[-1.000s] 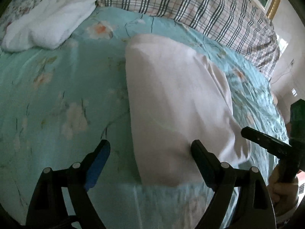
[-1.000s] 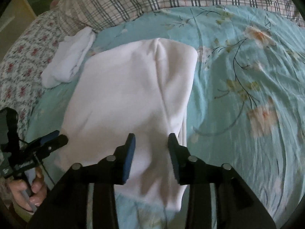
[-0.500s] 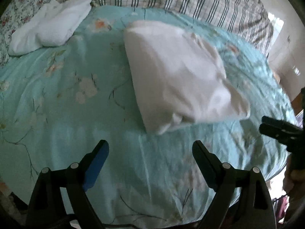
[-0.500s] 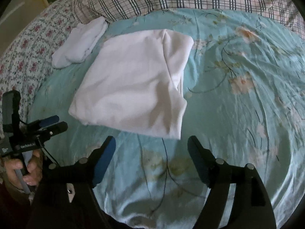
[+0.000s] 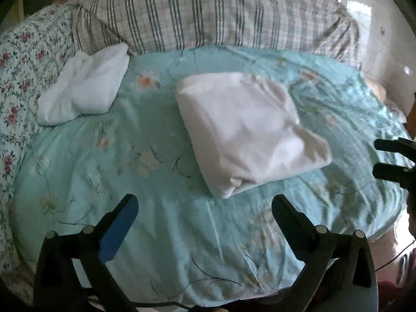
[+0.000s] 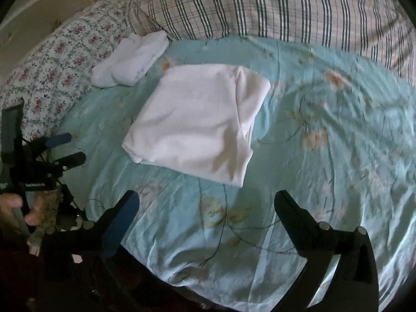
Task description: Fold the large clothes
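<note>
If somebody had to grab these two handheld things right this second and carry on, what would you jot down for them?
Left tool: open, holding nothing, above the teal bedsheet near the bed's front edge.
Right tool: open, holding nothing, also clear of the cloth.
The white garment lies folded into a compact rectangle in the middle of the bed, touching neither tool.
A second folded white bundle sits farther back, against the plaid pillow.
Done: this garment looks fully folded, though its right edge is a bit rumpled.
Left: probably tidy that edge, or move it beside the other bundle. No unfolded clothes are in view.
</note>
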### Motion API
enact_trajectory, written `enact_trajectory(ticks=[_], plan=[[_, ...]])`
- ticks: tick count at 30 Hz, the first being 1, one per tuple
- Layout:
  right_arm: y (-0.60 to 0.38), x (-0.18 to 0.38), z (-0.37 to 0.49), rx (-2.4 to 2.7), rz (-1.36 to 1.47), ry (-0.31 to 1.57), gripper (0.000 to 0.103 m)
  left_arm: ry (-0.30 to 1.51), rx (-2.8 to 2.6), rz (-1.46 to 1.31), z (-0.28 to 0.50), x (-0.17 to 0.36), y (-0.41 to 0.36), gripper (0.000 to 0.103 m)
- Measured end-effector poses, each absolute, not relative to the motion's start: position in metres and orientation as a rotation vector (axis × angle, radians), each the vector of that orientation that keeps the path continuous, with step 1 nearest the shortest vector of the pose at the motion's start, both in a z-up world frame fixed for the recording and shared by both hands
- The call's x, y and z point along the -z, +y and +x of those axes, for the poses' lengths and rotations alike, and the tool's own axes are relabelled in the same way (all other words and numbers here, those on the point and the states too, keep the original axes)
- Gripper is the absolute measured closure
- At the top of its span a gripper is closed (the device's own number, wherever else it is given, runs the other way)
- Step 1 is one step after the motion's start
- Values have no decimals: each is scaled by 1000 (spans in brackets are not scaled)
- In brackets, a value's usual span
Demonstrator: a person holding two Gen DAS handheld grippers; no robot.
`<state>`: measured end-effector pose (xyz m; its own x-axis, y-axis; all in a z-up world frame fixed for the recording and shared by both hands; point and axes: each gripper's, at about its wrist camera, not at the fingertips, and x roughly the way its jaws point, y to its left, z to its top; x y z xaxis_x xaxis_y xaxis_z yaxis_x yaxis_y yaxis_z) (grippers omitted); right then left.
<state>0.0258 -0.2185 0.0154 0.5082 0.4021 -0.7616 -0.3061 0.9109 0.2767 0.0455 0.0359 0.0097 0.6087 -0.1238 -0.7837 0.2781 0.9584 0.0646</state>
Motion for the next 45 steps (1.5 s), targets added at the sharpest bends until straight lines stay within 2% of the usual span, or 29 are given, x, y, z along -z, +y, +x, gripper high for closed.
enact_trajectory(ticks=[5, 11, 45], plan=[[-208, 12, 40, -434, 117, 1014, 0, 961, 183, 218, 68, 15, 31, 1], [-194, 29, 50, -448, 96, 1056, 0, 949, 176, 248, 79, 17, 24, 1], [-187, 14, 106, -474, 50, 1025, 0, 881, 128, 286, 109, -4, -1, 1]])
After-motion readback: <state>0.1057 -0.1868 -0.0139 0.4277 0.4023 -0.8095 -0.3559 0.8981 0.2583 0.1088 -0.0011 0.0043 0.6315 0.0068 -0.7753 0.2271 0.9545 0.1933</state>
